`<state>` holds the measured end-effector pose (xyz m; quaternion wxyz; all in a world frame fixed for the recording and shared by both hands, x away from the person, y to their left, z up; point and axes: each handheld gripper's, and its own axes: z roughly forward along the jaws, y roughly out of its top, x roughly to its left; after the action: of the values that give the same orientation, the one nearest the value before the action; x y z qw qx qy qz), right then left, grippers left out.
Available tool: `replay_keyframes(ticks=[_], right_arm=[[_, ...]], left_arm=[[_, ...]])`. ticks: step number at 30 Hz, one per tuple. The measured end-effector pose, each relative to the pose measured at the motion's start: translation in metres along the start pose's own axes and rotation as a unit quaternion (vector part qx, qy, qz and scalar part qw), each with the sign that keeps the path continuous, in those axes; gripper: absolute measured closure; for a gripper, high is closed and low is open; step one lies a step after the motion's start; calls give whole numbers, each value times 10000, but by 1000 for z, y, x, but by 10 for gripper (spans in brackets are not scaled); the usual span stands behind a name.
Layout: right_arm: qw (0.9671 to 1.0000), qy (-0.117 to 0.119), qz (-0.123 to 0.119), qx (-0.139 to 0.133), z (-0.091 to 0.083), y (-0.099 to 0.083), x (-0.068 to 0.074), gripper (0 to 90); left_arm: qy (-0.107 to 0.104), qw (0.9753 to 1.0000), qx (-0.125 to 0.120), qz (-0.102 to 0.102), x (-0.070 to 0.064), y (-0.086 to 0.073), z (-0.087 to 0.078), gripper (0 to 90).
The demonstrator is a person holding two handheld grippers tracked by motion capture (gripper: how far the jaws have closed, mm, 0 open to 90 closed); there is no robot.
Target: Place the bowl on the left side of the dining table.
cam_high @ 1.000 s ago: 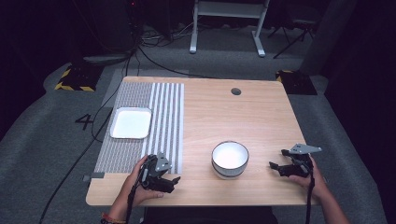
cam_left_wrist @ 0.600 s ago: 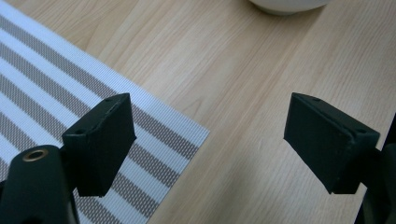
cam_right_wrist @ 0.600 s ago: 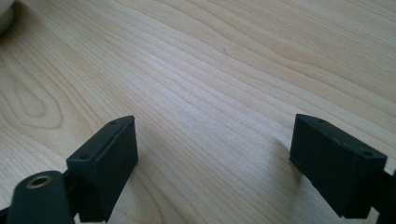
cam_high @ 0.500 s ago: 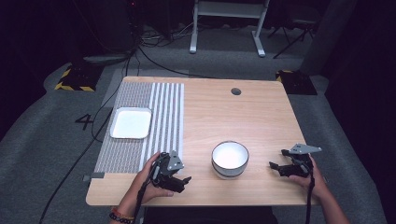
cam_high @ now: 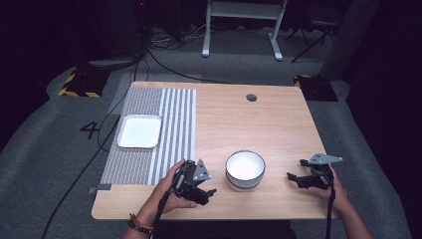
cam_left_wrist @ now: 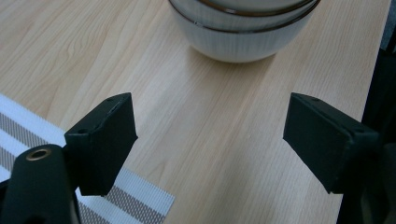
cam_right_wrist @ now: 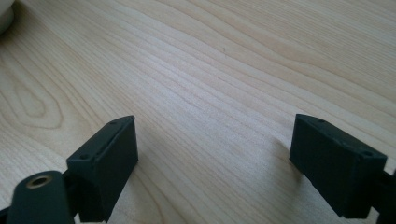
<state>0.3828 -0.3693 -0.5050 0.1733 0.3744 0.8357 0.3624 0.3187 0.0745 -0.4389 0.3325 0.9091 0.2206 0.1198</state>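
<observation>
Now, notes at this frame.

Left tool: your left tool sits low at the near edge of the pale wooden surface, jaws spread wide and empty, aimed at the bowl.
Right tool: your right tool rests on the surface to the bowl's right, well apart from it, jaws also wide with nothing between them.
Bowl: the white ribbed ceramic bowl with a dark rim stands upright between the two tools, nearer the left one; in the left gripper view it lies ahead of the jaws, not yet between them.
Other items: a white square tray lies on the grey-and-white striped placemat, well to the left of the bowl.
Risk 1: the bowl wall is curved and likely glazed; if you close on the outside low down, the flat pads may slide up and squeeze the bowl out.
Risk 2: coming in this low, a jaw could strike the wall before straddling it and push the bowl toward the right tool or the near edge.
Risk 3: a one-sided rim pinch may let the bowl tilt when lifted.
Risk 4: the placemat corner lies just beside the left jaw; dragging could snag it and shift the tray.
</observation>
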Motion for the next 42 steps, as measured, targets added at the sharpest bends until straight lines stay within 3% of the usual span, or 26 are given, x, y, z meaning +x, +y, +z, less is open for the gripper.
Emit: replay_keyframes(ticks=[2, 3, 5, 9, 15, 23, 25, 34, 40, 42], right_arm=[[10000, 0, -3, -2, 0, 0, 0, 153], [10000, 0, -1, -1, 0, 0, 0, 153], [10000, 0, -1, -2, 0, 0, 0, 153], [10000, -3, -10, -5, 0, 0, 0, 153], [10000, -2, -10, -4, 0, 0, 0, 153], [10000, -3, -13, -6, 0, 0, 0, 153], [10000, -3, -19, -5, 0, 0, 0, 153], [10000, -1, -3, -2, 0, 0, 0, 153], [10000, -4, -16, -11, 0, 0, 0, 153], [10000, -5, -14, -11, 0, 0, 0, 153]], left_arm=[[-56, 10000, -3, 14, -1, 2, 1, 169], [-200, 9995, 44, 221, -4, 8, 0, 174], [-169, 9993, -23, 320, -7, 12, 1, 170], [-196, 9994, -70, 272, -7, 18, 4, 164], [-303, 9987, -52, 408, -10, 26, 11, 162], [-380, 9974, -218, 575, -12, 43, 14, 159], [-284, 9978, -250, 543, -13, 48, 17, 153], [-293, 9969, -316, 663, -10, 54, 14, 154], [-431, 9951, -624, 636, -11, 61, 8, 162], [-471, 9941, -620, 758, -14, 64, 8, 161]])
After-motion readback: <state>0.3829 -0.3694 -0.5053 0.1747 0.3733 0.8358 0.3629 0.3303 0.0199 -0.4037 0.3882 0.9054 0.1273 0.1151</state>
